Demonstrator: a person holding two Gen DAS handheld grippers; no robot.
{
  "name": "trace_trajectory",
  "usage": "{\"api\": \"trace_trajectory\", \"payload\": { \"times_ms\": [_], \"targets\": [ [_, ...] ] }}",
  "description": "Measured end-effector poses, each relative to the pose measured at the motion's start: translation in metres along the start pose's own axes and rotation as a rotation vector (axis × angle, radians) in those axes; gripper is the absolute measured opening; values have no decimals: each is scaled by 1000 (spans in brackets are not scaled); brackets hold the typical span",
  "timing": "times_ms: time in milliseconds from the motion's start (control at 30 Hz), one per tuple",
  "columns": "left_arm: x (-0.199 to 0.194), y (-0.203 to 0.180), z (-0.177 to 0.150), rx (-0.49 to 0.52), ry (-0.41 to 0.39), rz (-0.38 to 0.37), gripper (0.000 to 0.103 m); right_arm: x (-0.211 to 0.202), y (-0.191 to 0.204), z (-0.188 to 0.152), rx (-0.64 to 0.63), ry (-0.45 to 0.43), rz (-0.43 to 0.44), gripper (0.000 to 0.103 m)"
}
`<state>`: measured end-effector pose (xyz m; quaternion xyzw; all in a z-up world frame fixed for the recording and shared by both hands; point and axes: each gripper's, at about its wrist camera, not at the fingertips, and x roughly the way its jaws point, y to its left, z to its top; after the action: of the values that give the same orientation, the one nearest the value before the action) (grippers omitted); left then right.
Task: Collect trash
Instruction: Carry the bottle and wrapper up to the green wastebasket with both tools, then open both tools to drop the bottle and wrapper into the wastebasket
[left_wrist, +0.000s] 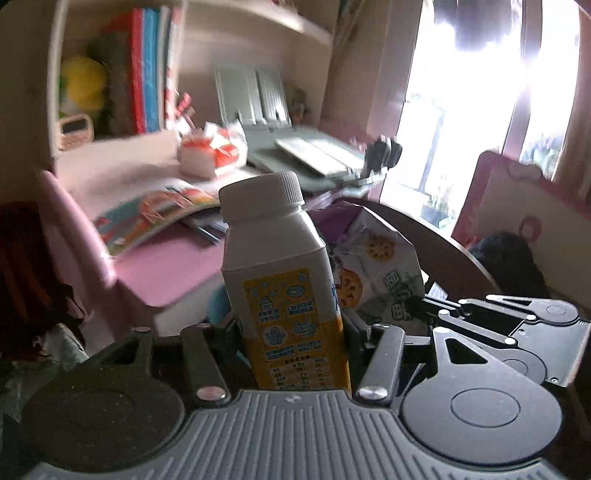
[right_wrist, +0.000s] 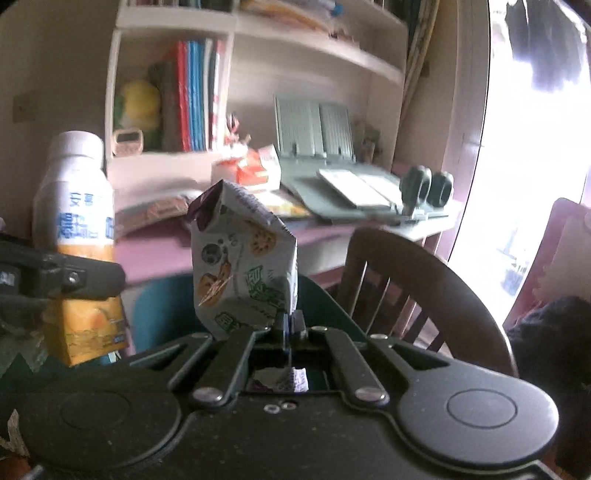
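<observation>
Left gripper: jaws clamped on an upright white-capped drink bottle, yellow label toward the camera, held off the desk. Right gripper: jaws fully closed, pinching the lower edge of a crumpled snack bag, just right of the bottle. Beyond: dark wooden chair; pink desk with books; far shelf.

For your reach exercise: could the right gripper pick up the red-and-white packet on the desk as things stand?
Probably not. The right gripper is shut on the cookie wrapper, so it has no free grip, and the red-and-white packet lies well beyond it on the desk.
</observation>
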<state>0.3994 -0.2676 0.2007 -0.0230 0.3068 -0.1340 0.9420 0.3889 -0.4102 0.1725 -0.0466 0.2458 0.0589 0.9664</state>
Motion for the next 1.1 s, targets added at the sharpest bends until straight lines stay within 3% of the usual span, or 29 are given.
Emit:
{"api": "trace_trajectory", "payload": {
  "times_ms": [233, 600, 800, 867, 1000, 1100],
  "targets": [
    [65, -11, 2, 2, 71, 10, 55, 47, -20, -11, -23, 92, 18, 0],
    [123, -23, -9, 131, 197, 23, 56, 74, -16, -35, -121, 233, 84, 5],
    [136, -24, -12, 129, 245, 50, 56, 74, -16, -38, -136, 235, 108, 19],
    [138, -21, -13, 116, 249, 56, 56, 73, -17, -38, -127, 228, 121, 30],
    [128, -19, -12, 97, 224, 37, 70, 66, -13, -39, -143, 216, 129, 35],
    [116, -21, -9, 105, 198, 31, 70, 59, -10, -38, -156, 212, 122, 39]
  ]
}}
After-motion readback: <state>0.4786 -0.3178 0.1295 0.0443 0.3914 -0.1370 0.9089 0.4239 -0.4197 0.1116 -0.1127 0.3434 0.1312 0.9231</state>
